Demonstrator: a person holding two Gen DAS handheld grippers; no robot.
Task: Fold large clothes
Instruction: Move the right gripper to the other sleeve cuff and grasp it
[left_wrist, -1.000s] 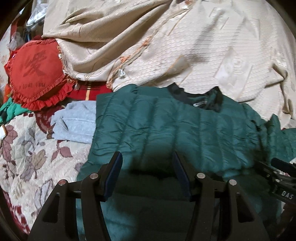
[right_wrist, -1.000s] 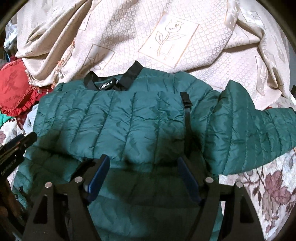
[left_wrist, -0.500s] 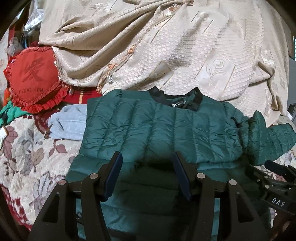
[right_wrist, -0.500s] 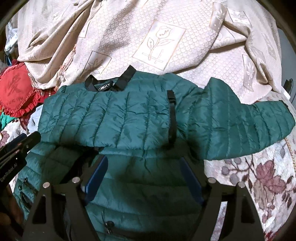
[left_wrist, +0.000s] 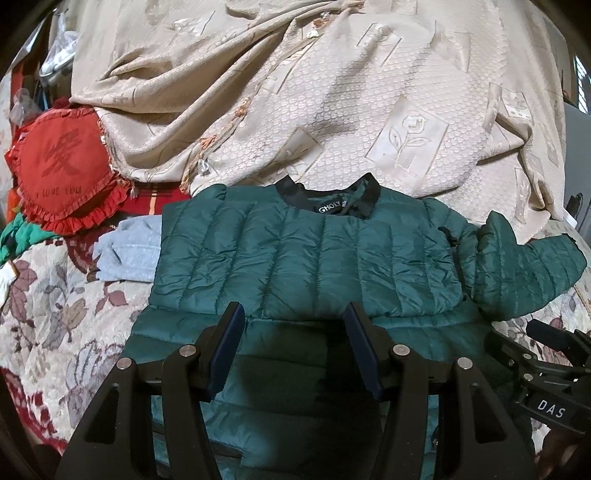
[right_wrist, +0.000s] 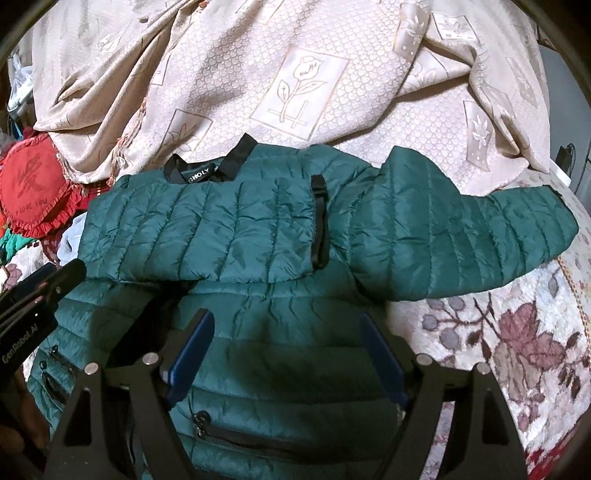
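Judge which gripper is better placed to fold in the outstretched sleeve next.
Right, probably. The sleeve sticks out on the jacket's right side, nearer the open right gripper; the left gripper hovers mid-jacket.

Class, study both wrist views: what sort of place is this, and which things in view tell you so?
Most likely a bedroom at home, on a bed. A floral woven bedspread lies beneath the green quilted puffer jacket, a crumpled beige embossed blanket is heaped behind it, and a red frilled heart-shaped cushion sits alongside.
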